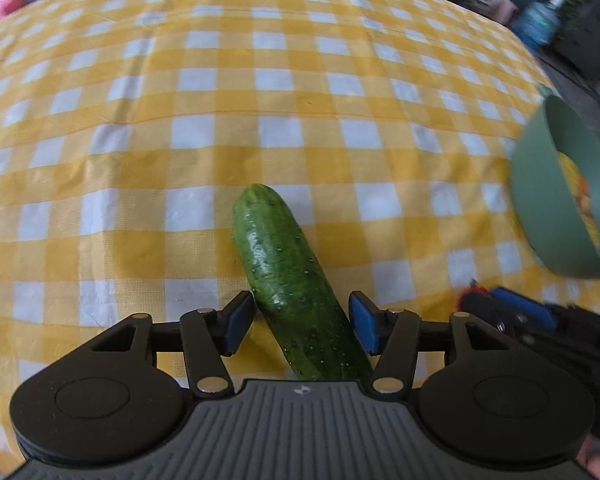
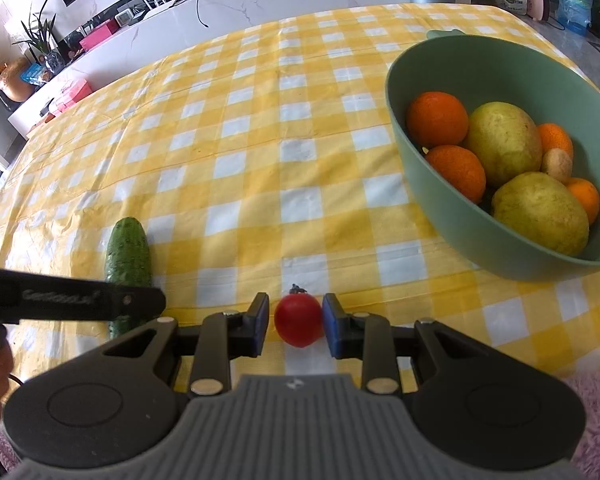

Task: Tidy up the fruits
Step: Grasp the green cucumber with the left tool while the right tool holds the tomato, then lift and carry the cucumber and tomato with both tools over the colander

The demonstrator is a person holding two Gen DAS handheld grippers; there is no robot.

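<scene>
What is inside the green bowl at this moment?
In the right wrist view the green bowl holds four oranges, two large yellow-green fruits and a small tan fruit. Anything beneath that pile, and the bowl's floor, is hidden.

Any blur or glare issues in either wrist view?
Left wrist: motion blur smears the green bowl and background, cucumber fairly sharp, small specular dots. Right wrist: sharp throughout, tomato and bowl fruit crisp; strong fisheye bending of the checked tablecloth in both.
</scene>
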